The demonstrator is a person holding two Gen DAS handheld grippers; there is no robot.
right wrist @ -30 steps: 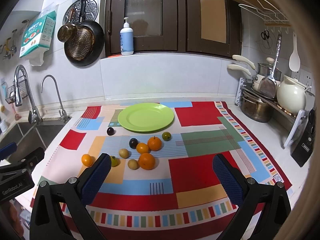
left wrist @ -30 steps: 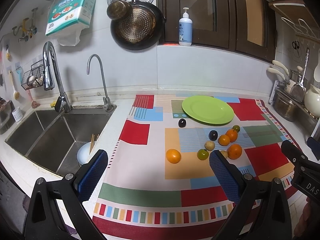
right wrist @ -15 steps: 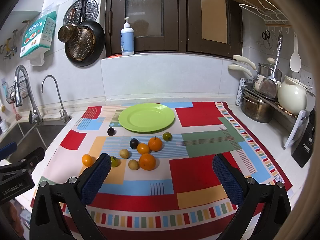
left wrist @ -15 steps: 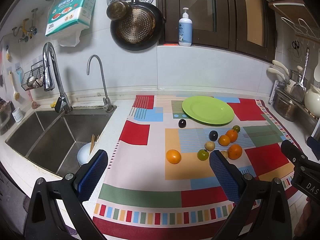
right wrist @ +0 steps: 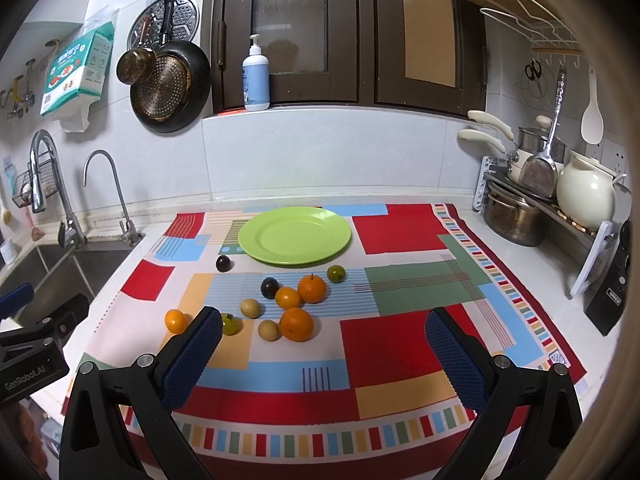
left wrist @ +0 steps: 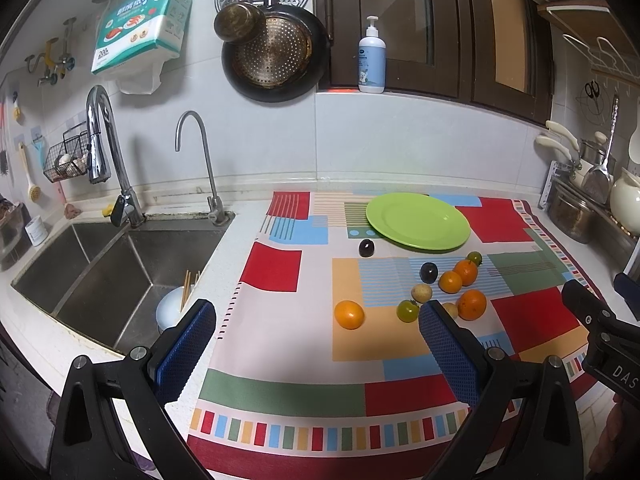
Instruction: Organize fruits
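Nothing is sorted yet: the round lime-green plastic plate [right wrist: 295, 235] sits bare at the back of the patchwork-coloured cloth [right wrist: 400, 332] on the desk, and the small oranges, dark plums and greenish fruits [right wrist: 296, 300] lie loose just before it. Both the left hand-held gripper [left wrist: 316, 344] and the right hand-held gripper [right wrist: 324, 348] hover spread wide, holding nothing. Open cloth lies to the right (the steel sink [left wrist: 100, 272] drops away on the left).

White tiled wall [right wrist: 320, 152], dark wooden window frames [right wrist: 360, 40].

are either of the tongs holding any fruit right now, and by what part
Nothing is held. The left tongs and right tongs are both open and empty; the fruit lies on the cloth, the plate bare.
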